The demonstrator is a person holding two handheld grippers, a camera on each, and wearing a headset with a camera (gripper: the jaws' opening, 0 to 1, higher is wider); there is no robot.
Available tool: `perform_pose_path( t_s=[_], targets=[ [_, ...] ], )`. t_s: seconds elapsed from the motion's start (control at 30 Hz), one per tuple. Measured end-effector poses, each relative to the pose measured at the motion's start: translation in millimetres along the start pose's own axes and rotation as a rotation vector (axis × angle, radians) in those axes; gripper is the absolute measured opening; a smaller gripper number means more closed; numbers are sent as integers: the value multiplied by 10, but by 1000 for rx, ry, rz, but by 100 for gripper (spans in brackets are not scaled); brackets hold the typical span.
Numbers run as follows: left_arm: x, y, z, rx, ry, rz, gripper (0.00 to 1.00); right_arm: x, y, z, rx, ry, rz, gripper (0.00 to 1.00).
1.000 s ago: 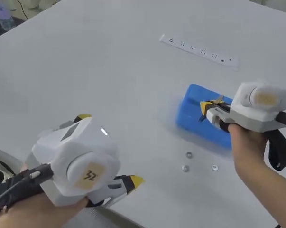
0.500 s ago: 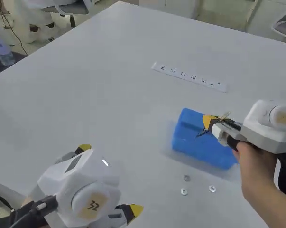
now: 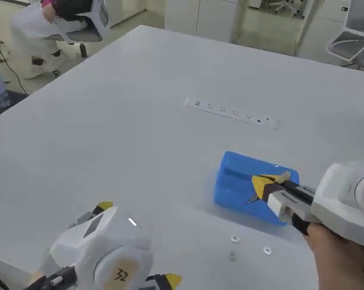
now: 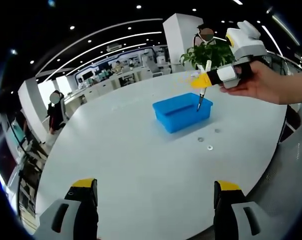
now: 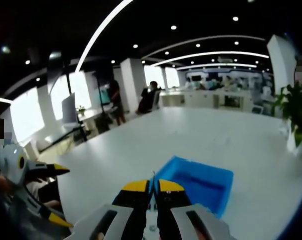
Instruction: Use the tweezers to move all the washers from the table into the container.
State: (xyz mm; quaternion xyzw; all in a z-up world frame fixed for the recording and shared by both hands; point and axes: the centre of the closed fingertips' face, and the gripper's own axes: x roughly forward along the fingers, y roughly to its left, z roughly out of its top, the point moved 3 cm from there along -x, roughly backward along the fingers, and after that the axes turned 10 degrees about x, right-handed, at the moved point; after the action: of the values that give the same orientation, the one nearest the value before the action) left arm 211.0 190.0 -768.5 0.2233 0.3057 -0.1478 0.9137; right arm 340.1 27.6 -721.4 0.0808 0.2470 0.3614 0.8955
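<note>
Left gripper (image 4: 153, 192) jaws spread wide, nothing between them, low over the white table (image 4: 120, 150). Across the table, right gripper (image 4: 202, 80) is clamped on tweezers (image 4: 202, 97), tips pointing down into the blue container (image 4: 178, 112). Three washers (image 4: 210, 147) lie just beside the container.

Tweezers (image 4: 203, 93) apparently over container (image 3: 235, 181); washers (image 3: 235, 239) beside

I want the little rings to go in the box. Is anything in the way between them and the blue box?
Nothing visible does. The three washers lie on the table just beside the blue container, with only bare tabletop between.
</note>
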Motion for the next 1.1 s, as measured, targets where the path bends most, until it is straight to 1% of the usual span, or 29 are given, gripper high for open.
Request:
perform_pose_path(
  t_s=[0.1, 0.33, 0.4, 0.47, 0.53, 0.57, 0.63, 0.7, 0.8, 0.9, 1.03, 1.1],
  targets=[
    [1, -3, 2, 1, 0, 0, 99, -50, 46, -122, 27, 17, 3, 3],
    [-4, 21, 11, -13, -10, 8, 99, -88, 69, -342, 37, 58, -5, 3],
    [-6, 21, 16, -13, -14, 7, 99, -83, 70, -380, 39, 64, -5, 3],
    [-5, 15, 16, -12, -15, 2, 98, -68, 50, -436, 40, 81, -13, 3],
    [-9, 15, 9, -3, -9, 3, 94, -57, 59, -486, 59, 86, -6, 3],
    [-10, 17, 13, -2, -11, 4, 94, -52, 72, -512, 58, 91, -6, 3],
    [-20, 19, 28, -11, -24, 3, 95, -43, 88, -586, 31, 110, -15, 3],
    [-19, 27, 20, -17, -22, 3, 94, -30, 95, -649, 36, 126, -11, 3],
    [-15, 25, 13, -20, -19, 0, 95, -20, 97, -703, 40, 136, -11, 3],
    [18, -7, -27, -19, 6, -20, 99, -6, 85, -730, 33, 142, -18, 3],
    [12, -10, -22, -10, 3, -21, 99, 28, 56, -737, 36, 144, -20, 3],
    [15, -10, -35, -11, 11, -22, 99, 49, 39, -734, 28, 145, -21, 3]
  ],
)
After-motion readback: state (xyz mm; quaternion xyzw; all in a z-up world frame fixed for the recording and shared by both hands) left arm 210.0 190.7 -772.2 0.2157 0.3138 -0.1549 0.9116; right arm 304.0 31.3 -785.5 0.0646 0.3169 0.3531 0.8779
